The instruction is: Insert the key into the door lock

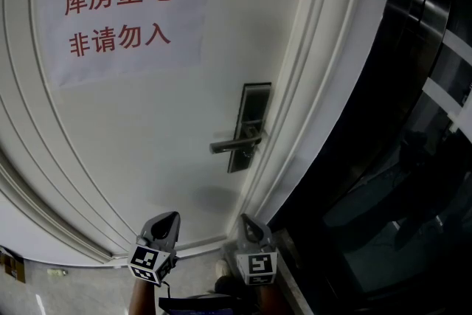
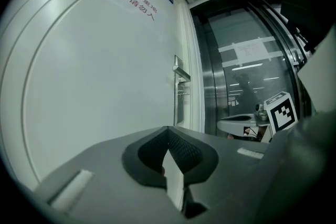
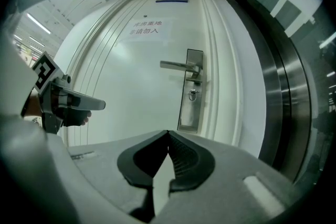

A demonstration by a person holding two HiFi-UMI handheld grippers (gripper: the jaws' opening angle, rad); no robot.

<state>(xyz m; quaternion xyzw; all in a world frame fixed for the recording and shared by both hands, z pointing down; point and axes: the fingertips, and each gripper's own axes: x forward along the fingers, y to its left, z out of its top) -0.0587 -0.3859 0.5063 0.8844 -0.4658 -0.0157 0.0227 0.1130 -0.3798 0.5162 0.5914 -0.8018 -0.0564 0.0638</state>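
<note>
A dark metal lock plate (image 1: 251, 114) with a lever handle (image 1: 234, 144) sits on the right side of the white door (image 1: 162, 129). In the right gripper view the plate (image 3: 190, 107) shows a small round keyhole piece (image 3: 193, 94) below the handle (image 3: 178, 65). My left gripper (image 1: 168, 217) and right gripper (image 1: 247, 222) are held side by side, low and well short of the door. The left gripper's (image 2: 168, 128) jaws meet at the tips, and so do the right gripper's (image 3: 168, 132). No key shows between either pair of jaws.
A paper sign with red characters (image 1: 122, 15) hangs on the upper left of the door. Right of the white door frame (image 1: 324, 85) stands a dark glass and steel wall (image 1: 413, 158). A strip of floor (image 1: 66, 284) shows at the lower left.
</note>
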